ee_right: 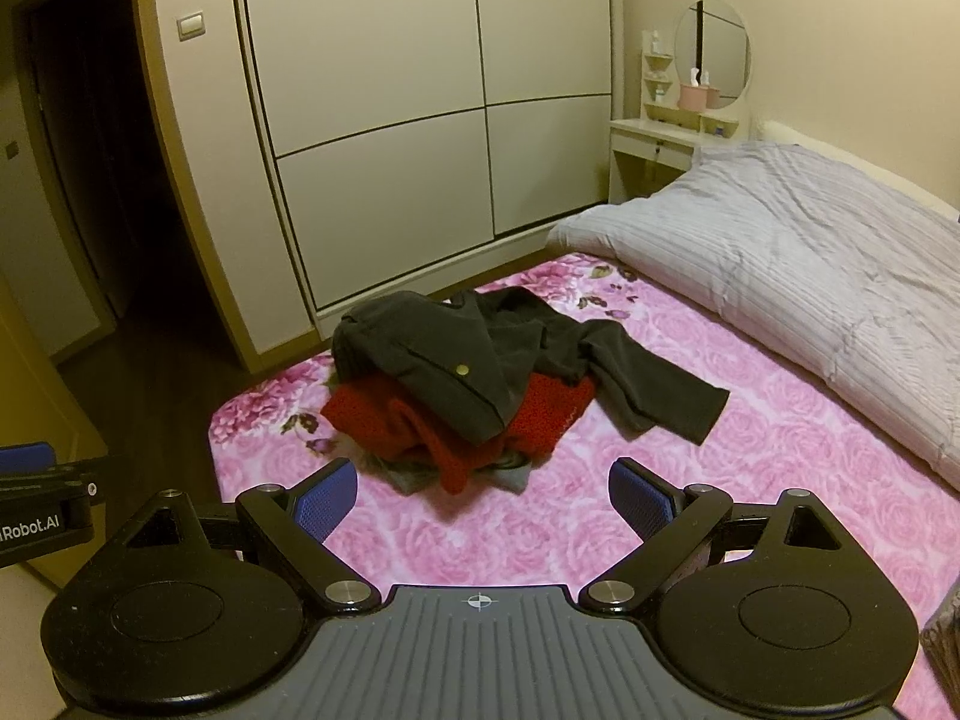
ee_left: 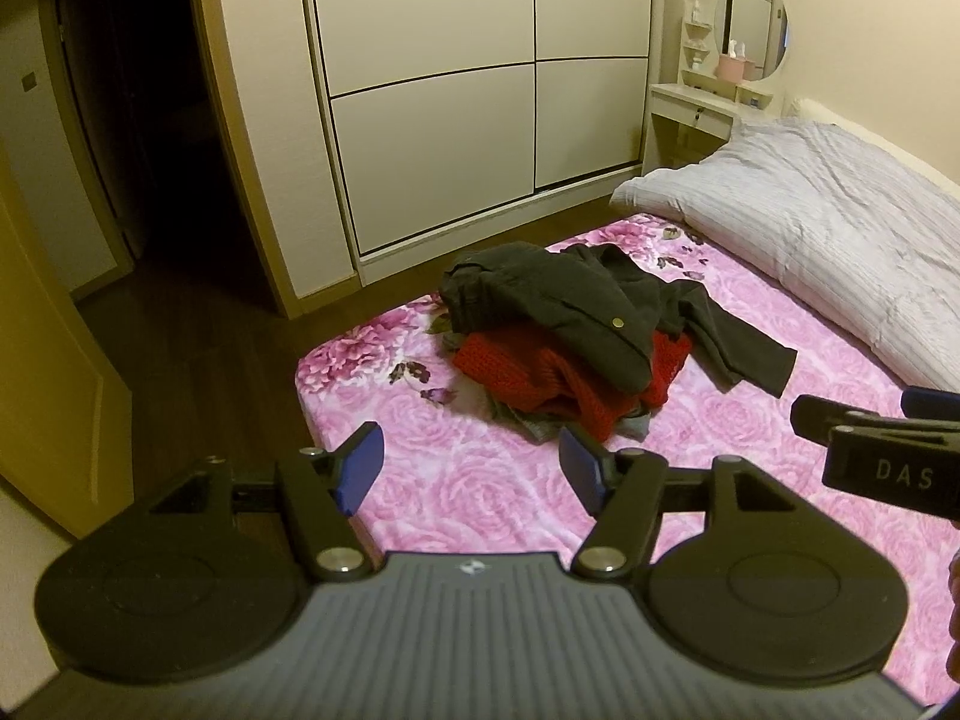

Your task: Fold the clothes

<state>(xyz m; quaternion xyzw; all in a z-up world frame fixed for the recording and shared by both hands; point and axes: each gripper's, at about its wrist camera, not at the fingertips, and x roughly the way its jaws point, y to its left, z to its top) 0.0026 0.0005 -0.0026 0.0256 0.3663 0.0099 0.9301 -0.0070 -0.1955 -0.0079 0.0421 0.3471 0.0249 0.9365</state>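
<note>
A dim bedroom with a pale sliding-door wardrobe [ee_right: 384, 138] along the far wall holds a bed [ee_right: 780, 480] covered in a pink rose-patterned blanket. On that blanket, near the foot corner closest to the wardrobe, lies the pile of clothes [ee_right: 456, 408]: a dark jacket [ee_right: 432, 360] with one brass button on top, one sleeve trailing toward the right, a red knitted garment [ee_right: 408, 426] crumpled beneath it, and a grey piece [ee_right: 516, 477] peeking out at the bottom, so three garments can be counted, none folded. Beyond the pile a striped grey duvet [ee_right: 810, 264] lies bunched along the head of the bed, and a small white dressing table [ee_right: 654, 147] with a round mirror [ee_right: 713, 54] stands in the corner. Nothing lies between the pile and the two grippers. The left gripper [ee_left: 474, 468] and the right gripper [ee_right: 483, 501] both hover over the blanket just short of the clothes, jaws wide and holding nothing.
</note>
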